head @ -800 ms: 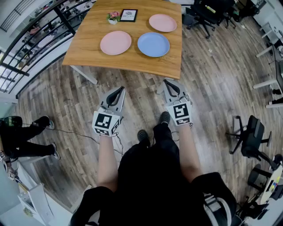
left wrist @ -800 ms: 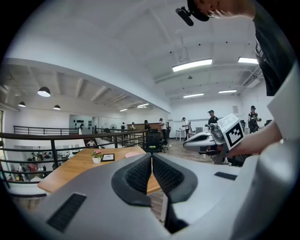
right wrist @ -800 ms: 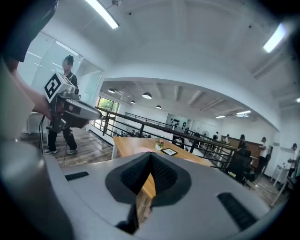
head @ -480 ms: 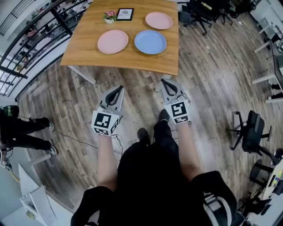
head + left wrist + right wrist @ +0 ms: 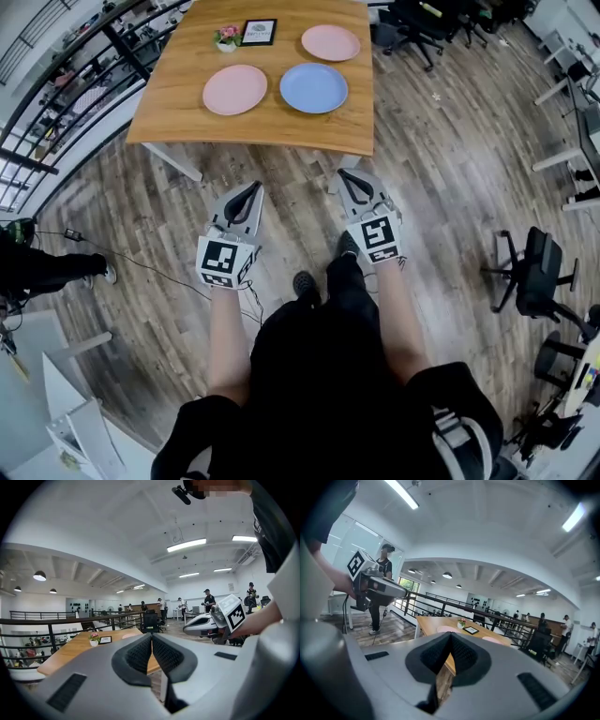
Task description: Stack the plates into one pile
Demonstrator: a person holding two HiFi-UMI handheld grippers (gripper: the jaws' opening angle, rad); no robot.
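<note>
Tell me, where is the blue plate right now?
In the head view the blue plate lies on the wooden table near its front edge, right of the near pink plate and in front of the far pink plate.

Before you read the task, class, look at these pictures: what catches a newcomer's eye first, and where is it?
On the wooden table at the top of the head view, a blue plate lies beside a near pink plate, with a far pink plate behind it, all apart. Below, over the plank floor, the left gripper and right gripper point at the table, both shut and empty.
</note>
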